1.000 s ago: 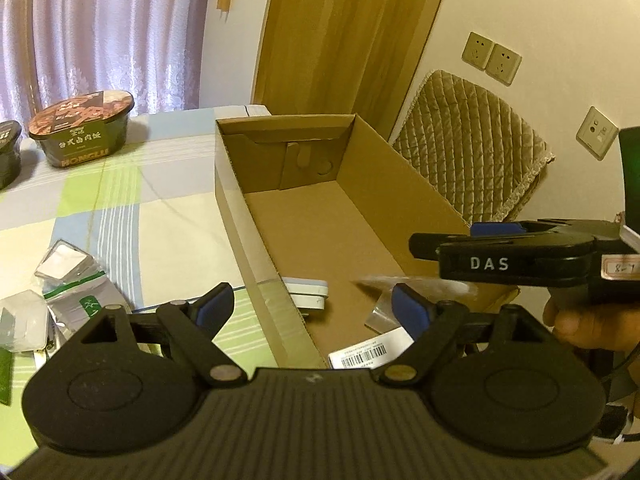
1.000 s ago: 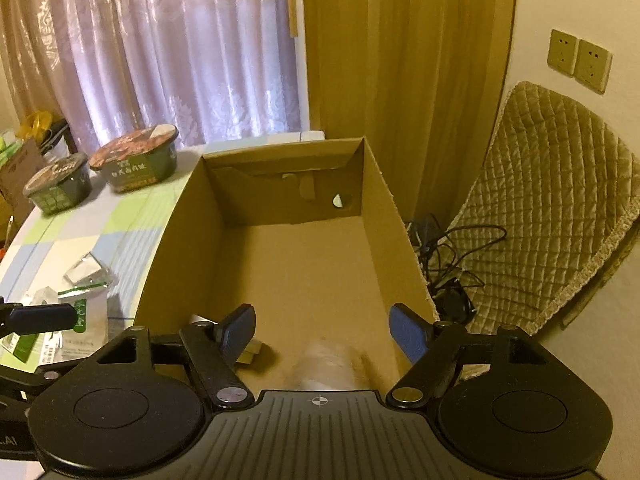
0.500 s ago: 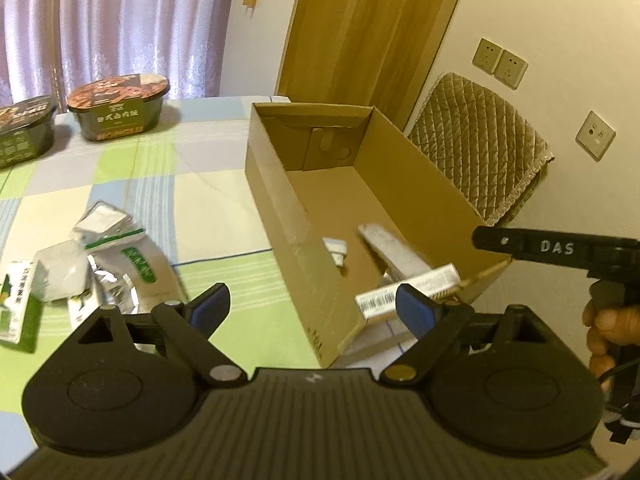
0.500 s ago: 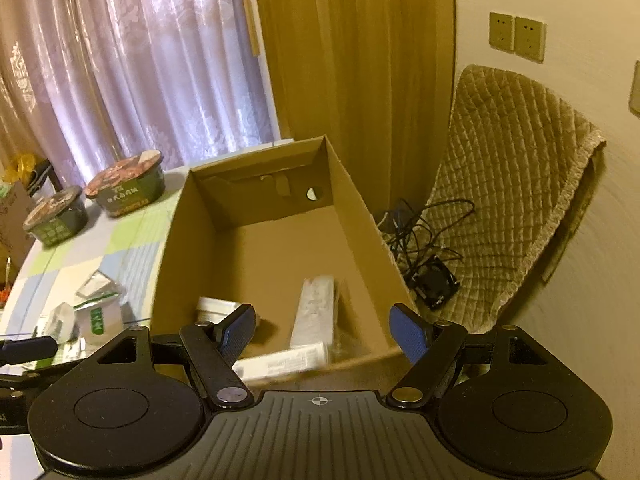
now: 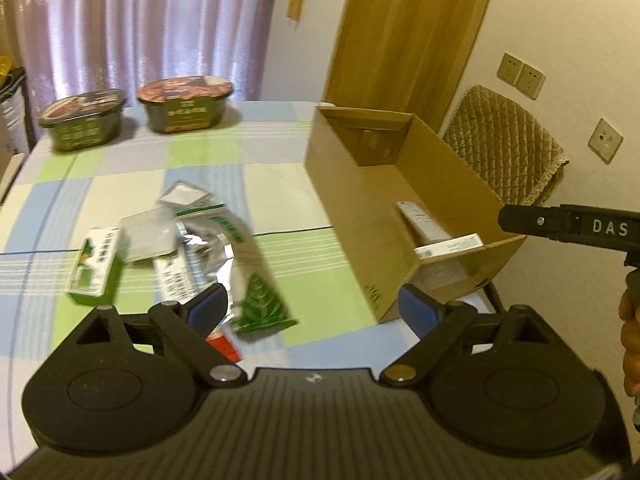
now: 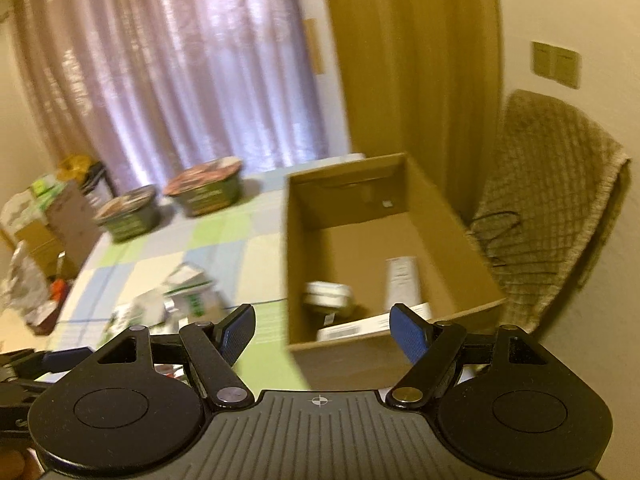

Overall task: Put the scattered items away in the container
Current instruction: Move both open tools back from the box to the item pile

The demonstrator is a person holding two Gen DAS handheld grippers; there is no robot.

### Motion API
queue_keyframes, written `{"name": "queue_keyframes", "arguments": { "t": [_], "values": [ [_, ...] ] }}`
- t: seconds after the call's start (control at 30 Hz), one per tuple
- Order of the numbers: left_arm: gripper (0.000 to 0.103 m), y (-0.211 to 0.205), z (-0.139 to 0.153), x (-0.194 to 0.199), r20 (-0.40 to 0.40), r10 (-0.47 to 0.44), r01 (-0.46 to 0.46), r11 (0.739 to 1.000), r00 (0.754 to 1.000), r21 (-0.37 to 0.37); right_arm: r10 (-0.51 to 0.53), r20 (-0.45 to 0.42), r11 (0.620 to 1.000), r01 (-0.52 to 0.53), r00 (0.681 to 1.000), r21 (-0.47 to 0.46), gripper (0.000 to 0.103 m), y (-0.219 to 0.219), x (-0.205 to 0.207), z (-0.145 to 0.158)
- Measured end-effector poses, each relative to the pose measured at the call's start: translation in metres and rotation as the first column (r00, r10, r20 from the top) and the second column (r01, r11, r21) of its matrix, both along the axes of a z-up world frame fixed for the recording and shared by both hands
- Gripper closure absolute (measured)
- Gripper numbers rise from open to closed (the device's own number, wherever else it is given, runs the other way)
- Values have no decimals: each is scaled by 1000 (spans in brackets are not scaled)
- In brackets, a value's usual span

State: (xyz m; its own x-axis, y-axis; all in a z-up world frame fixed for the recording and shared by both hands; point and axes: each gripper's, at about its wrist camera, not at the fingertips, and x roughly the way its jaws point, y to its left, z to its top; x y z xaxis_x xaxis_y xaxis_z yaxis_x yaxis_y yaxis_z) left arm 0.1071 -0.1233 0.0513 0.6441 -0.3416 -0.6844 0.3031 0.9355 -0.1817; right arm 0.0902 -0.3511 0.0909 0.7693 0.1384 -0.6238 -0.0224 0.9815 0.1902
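Green-checked tablecloth [image 5: 192, 152], brown box [image 5: 352, 200], seemingly silver-green packet [image 5: 236, 256]

Packet pile [image 5: 192, 236] motion-blurred; red item [image 5: 224, 342] half hidden behind tongs

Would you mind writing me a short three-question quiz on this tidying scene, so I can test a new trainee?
1. True or false: the left gripper is shut on a packet.
2. Where do the two instant noodle bowls stand?
A. inside the cardboard box
B. on the table, at its far edge near the curtain
C. on the chair
3. Fill in: the loose packets still to be tidied lie on the checked tablecloth to the ____ of the cardboard box in the left wrist view.

Key:
1. False; its jaws stand open with nothing between them, as do those of the right gripper.
2. B
3. left
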Motion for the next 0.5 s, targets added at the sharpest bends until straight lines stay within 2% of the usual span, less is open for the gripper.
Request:
{"name": "queue_keyframes", "arguments": {
  "t": [0.27, 0.5],
  "values": [
    [13, 57, 4, -31, 6, 87, -87, 996, 996, 16, 100, -28, 995, -100, 995, 1, 23, 56, -22, -5],
    [13, 101, 8, -50, 4, 160, -160, 987, 987, 30, 151, -55, 989, -151, 987, -4, 23, 87, -33, -11]
  ]
}}
